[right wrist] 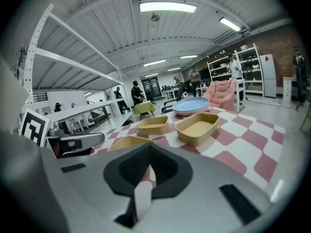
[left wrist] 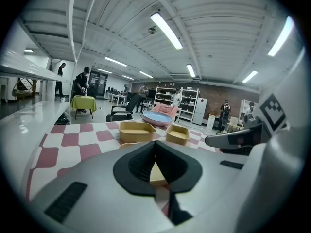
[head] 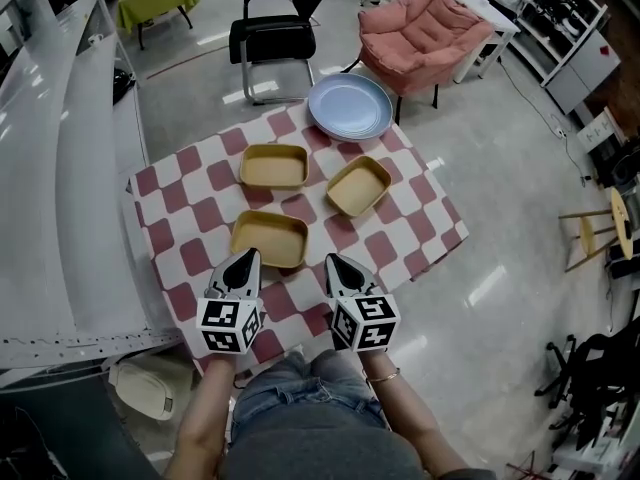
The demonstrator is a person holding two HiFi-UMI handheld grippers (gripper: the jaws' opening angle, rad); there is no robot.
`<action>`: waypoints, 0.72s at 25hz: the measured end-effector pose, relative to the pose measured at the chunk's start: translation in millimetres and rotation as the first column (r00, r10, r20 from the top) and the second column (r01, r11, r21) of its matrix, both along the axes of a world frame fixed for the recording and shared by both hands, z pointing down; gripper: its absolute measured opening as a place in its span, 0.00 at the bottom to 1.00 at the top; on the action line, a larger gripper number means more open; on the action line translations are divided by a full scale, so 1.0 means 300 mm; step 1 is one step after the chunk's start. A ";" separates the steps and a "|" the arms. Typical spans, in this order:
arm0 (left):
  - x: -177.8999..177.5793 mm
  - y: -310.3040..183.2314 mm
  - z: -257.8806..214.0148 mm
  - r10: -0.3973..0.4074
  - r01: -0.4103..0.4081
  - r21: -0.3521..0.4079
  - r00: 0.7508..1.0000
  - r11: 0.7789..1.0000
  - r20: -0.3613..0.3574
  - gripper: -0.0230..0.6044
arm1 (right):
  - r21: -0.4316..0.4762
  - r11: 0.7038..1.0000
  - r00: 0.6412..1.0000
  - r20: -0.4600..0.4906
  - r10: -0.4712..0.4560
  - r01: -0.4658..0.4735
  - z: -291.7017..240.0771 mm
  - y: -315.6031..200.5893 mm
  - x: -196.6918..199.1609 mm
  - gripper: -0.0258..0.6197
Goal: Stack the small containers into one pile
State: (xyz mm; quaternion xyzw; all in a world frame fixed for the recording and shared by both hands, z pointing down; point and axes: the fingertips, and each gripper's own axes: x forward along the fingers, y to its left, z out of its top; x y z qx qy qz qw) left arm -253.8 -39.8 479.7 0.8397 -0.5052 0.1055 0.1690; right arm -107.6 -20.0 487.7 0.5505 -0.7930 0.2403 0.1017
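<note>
The left gripper (left wrist: pixel 155 143) has its fingers (left wrist: pixel 138 161) pressed together with nothing between them. The right gripper (right wrist: pixel 149 148) looks the same, its fingers meeting at the tips and holding nothing. Both hang over the near edge of the tabletop (head: pixel 420 218), which is covered by a red-and-white checked cloth.

The nearest container (head: pixel 268 238) lies just past the left gripper's tips, and I cannot tell whether they touch its rim. The far container (head: pixel 273 166) sits behind it. The right-hand container (head: pixel 358 185) sits apart from both and is turned at an angle to them. Nothing is stacked yet.

The first risk is reaching in with the fingers together. They would likely shove a light container across the cloth instead of gripping its wall, and might ruck the cloth up.

The walls look thin. A pinch on one rim could tip the container or let it slip on the lift.

The angled container would need squaring before it goes down. Otherwise it could catch on a rim and sit crooked instead of nesting.

A blue plate (head: pixel 350 106) rests at the far edge, close behind the containers. A long reach or a pushed container could knock it towards the drop.
</note>
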 end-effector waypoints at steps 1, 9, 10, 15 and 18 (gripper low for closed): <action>-0.008 -0.004 0.007 -0.005 0.005 -0.002 1.000 1.000 0.001 0.06 | -0.002 1.000 1.000 -0.001 -0.001 0.001 0.006 -0.004 -0.002 0.05; -0.059 -0.043 0.024 -0.048 0.048 -0.013 0.999 0.999 0.021 0.06 | -0.018 0.999 1.000 0.001 -0.026 0.026 0.026 -0.048 -0.010 0.06; -0.067 -0.050 0.025 -0.057 0.057 -0.014 0.998 0.998 0.024 0.06 | -0.021 0.999 1.000 0.001 -0.031 0.031 0.027 -0.055 -0.011 0.05; -0.108 -0.086 0.028 -0.106 0.107 -0.024 0.994 0.994 0.041 0.06 | -0.032 0.997 0.998 0.002 -0.064 0.064 0.031 -0.090 -0.018 0.05; -0.131 -0.105 0.046 -0.116 0.119 -0.040 0.992 0.992 0.053 0.06 | -0.041 0.996 0.997 0.000 -0.078 0.078 0.044 -0.104 -0.018 0.05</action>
